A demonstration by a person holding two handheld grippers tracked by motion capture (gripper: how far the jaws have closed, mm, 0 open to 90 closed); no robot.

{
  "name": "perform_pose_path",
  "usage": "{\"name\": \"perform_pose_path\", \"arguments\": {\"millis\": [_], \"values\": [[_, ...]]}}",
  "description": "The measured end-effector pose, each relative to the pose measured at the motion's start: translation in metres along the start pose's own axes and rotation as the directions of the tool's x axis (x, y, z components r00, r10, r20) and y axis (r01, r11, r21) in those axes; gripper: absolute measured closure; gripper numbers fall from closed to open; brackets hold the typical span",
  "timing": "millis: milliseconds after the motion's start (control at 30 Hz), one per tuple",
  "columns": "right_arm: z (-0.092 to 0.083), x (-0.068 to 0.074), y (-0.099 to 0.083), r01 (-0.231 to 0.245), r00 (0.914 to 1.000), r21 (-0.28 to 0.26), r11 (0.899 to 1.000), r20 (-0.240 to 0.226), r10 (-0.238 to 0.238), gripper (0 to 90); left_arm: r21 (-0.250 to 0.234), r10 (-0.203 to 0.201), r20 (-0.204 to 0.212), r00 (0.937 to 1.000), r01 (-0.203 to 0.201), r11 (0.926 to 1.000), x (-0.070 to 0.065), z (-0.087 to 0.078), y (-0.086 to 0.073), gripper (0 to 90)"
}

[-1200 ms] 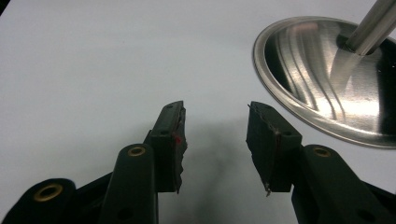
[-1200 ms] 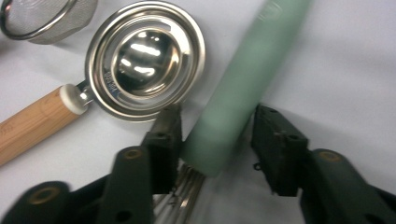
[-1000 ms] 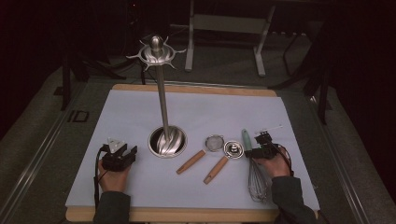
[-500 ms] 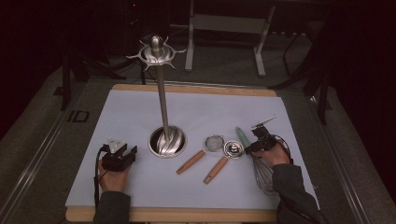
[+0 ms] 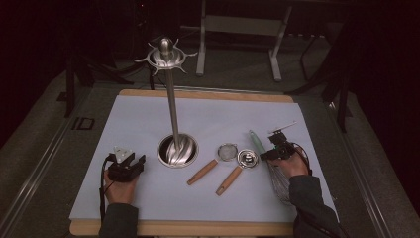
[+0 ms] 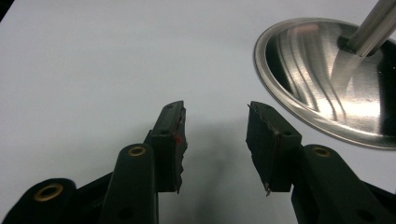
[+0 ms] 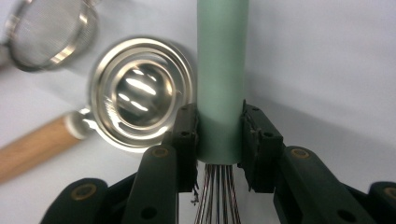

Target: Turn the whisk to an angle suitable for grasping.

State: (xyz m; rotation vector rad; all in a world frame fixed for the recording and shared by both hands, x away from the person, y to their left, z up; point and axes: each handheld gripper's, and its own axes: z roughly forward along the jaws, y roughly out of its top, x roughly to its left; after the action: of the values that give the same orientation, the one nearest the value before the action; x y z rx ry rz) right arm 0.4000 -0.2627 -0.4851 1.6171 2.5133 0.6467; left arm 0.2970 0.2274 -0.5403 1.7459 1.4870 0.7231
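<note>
Currently the right gripper (image 7: 218,140) has its jaws drawn in on the whisk (image 7: 221,79): both black pads press the lower end of the pale green handle, one on each side, just above where the steel wires leave it. These jaws have just been closing, with the handle between them. Handle is a smooth, matte green cylinder running straight ahead from the jaws; wire bundle passes back between the jaw arms toward the camera. In the high view the right gripper (image 5: 278,148) sits over the whisk (image 5: 279,181), green handle pointing away from the person, wire loops trailing back beside the right hand (image 5: 292,166). Just left of the jaws: a shiny steel measuring cup (image 7: 137,95) with wooden handle, nearly touching the green handle; farther left and ahead, a small mesh strainer (image 7: 46,32). Left gripper (image 6: 215,140): jaws apart at a moderate gap, nothing between them, pads over bare white mat (image 6: 93,60). Ahead and to the right of these jaws, the polished round base of the utensil stand (image 6: 327,84), its pole rising out of frame; no contact with it.
</note>
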Motion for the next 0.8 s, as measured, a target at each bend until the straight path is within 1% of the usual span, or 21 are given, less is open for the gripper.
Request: {"name": "perform_pose_path", "arguments": {"millis": [100, 233, 333, 433, 467, 500, 533, 667, 800], "values": [[-0.008, 0.003, 0.001, 0.010, 0.9999, -0.039, 0.999, -0.006, -0.011, 69.2, -0.003, 0.002, 0.000, 1.0000, -0.002, 1.0000, 0.000, 0.000, 0.000, 57.3], [-0.017, 0.007, 0.001, 0.024, 0.9995, -0.093, 0.995, -0.018, -0.025, 69.2, -0.006, 0.003, 0.002, 1.0000, -0.003, 1.0000, 0.000, -0.001, 0.000, 57.5], [-0.022, 0.011, 0.002, 0.036, 0.9983, -0.123, 0.992, -0.040, -0.041, 69.2, -0.014, -0.005, 0.007, 1.0000, 0.005, 0.9999, 0.001, -0.001, -0.001, 57.6], [-0.030, 0.017, 0.003, 0.045, 0.9971, -0.154, 0.987, -0.053, -0.054, 69.2, -0.017, -0.005, 0.008, 1.0000, 0.005, 0.9998, 0.001, -0.002, -0.001, 57.7], [-0.030, 0.017, 0.003, 0.045, 0.9971, -0.154, 0.987, -0.053, -0.054, 69.2, -0.017, -0.005, 0.008, 1.0000, 0.005, 0.9998, 0.001, -0.002, -0.001, 57.7], [-0.032, 0.019, 0.003, 0.052, 0.9965, -0.168, 0.984, -0.055, -0.062, 69.2, -0.017, -0.002, 0.007, 1.0000, 0.002, 0.9998, 0.001, -0.002, -0.001, 57.7], [-0.038, 0.023, 0.004, 0.066, 0.9947, -0.190, 0.980, -0.065, -0.079, 69.3, -0.017, -0.001, 0.008, 1.0000, 0.001, 0.9998, 0.001, -0.002, -0.001, 57.7], [-0.048, 0.035, 0.006, 0.120, 0.9894, -0.233, 0.965, -0.052, -0.136, 69.3, -0.025, -0.006, 0.016, 0.9999, 0.007, 0.9997, 0.001, -0.002, -0.001, 57.7], [-0.057, 0.046, 0.009, 0.145, 0.9832, -0.276, 0.950, -0.067, -0.170, 69.3, -0.029, -0.005, 0.017, 0.9998, 0.006, 0.9995, 0.001, -0.003, -0.001, 57.7]]}}
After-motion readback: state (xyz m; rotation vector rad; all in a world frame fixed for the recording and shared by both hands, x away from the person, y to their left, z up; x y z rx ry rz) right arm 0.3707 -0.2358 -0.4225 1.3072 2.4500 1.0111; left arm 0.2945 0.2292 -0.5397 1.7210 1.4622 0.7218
